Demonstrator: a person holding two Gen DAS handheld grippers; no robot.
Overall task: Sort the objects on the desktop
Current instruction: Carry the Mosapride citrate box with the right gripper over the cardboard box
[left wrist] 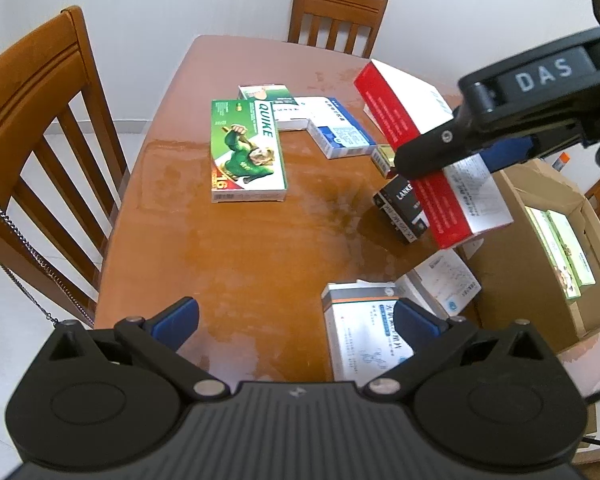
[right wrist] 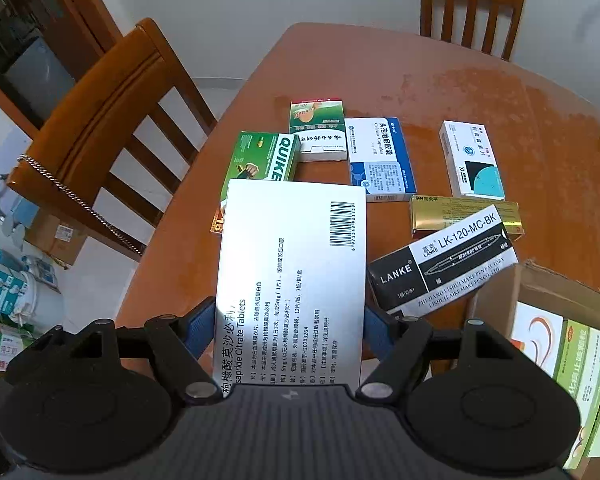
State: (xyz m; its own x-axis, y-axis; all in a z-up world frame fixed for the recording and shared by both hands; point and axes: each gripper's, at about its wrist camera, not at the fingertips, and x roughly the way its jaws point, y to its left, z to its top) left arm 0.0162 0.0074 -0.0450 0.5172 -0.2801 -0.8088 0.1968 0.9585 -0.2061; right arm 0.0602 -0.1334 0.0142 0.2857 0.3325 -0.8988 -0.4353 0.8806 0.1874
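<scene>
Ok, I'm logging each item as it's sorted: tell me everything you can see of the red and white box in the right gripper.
The red and white box is a flat cardboard medicine carton: white face with black print and a barcode, red side. The right gripper clamps its near end between blue pads, holding it off the table, tilted, above the black marker box.

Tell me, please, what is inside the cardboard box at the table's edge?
Inside the cardboard box, a green and white medicine carton and a white carton with an orange swirl show. The box walls hide anything deeper.
</scene>
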